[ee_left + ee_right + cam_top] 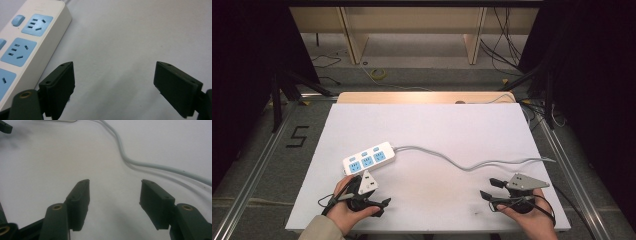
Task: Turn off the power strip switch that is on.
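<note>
Gaping wide and empty above the table (437, 125), fingers of left gripper (113, 82) and right gripper (113, 202).

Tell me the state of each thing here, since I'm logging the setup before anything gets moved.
Power strip: lying flat on the white table, sockets facing up, nothing plugged in.
Grey cord: loose, snaking across the table to its right edge.
Left gripper: open, empty, beside the strip, not touching it.
Right gripper: open, empty, just short of the cord.
</note>
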Motion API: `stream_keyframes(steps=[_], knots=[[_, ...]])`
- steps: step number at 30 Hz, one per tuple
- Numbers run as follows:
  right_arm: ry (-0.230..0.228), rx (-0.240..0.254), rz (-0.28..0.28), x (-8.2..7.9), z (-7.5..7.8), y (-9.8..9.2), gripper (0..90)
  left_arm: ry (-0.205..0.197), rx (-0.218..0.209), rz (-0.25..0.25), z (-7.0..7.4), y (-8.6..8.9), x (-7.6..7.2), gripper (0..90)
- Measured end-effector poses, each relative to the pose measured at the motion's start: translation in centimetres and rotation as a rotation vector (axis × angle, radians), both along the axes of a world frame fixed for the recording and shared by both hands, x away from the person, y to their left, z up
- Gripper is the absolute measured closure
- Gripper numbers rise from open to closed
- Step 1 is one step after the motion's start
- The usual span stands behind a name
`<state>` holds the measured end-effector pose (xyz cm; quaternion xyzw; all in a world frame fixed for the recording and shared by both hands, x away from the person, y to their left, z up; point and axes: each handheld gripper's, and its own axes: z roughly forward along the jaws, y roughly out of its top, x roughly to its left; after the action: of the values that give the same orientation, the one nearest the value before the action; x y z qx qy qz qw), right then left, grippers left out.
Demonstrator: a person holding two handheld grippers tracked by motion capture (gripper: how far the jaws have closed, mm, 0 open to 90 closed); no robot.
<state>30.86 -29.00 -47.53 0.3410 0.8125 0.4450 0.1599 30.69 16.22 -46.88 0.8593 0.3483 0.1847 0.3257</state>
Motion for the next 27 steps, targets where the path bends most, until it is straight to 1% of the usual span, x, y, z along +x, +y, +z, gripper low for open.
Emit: stream_keyframes(steps=[3, 5, 6, 9, 12, 14, 16, 18, 19, 21, 27], knots=[[0.001, 0.0, 0.002, 0.0, 0.0, 0.0, 41.8, -0.004, -0.002, 0.005, 0.1, 0.1, 0.1, 18.2], [0.0, 0.002, 0.001, 0.0, 0.0, 0.0, 41.8, -0.008, -0.009, 0.008, 0.3, 0.1, 0.1, 20.6], [0.0, 0.002, 0.0, 0.0, 0.0, 0.0, 41.9, -0.007, -0.005, 0.009, 0.3, 0.1, 0.1, 21.3], [0.0, 0.0, 0.004, 0.0, 0.0, 0.1, 41.8, -0.016, 0.003, 0.017, 0.6, 0.2, 0.1, 28.7], [0.001, 0.001, 0.003, 0.0, 0.0, 0.1, 41.9, -0.037, 0.01, 0.044, 0.9, 0.5, 0.3, 47.1], [0.002, 0.0, 0.003, 0.0, 0.0, 0.1, 41.8, -0.038, 0.017, 0.05, 1.1, 0.8, 0.5, 62.0], [0.002, 0.001, 0.001, 0.0, 0.0, 0.1, 41.8, -0.035, 0.022, 0.049, 1.2, 1.0, 0.6, 74.7], [0.001, 0.0, 0.002, 0.0, 0.0, 0.1, 41.8, -0.028, 0.03, 0.051, 1.3, 1.1, 0.5, 84.2], [0.001, 0.0, 0.002, 0.0, 0.0, 0.0, 41.8, -0.024, 0.026, 0.053, 1.3, 1.1, 0.5, 88.1], [0.001, 0.0, 0.002, 0.0, 0.0, 0.0, 41.8, -0.01, 0.025, 0.049, 1.5, 1.2, 0.5, 89.6], [0.0, 0.001, 0.001, 0.0, 0.0, 0.1, 41.9, 0.004, 0.016, 0.047, 1.6, 1.1, 0.6, 89.7]])
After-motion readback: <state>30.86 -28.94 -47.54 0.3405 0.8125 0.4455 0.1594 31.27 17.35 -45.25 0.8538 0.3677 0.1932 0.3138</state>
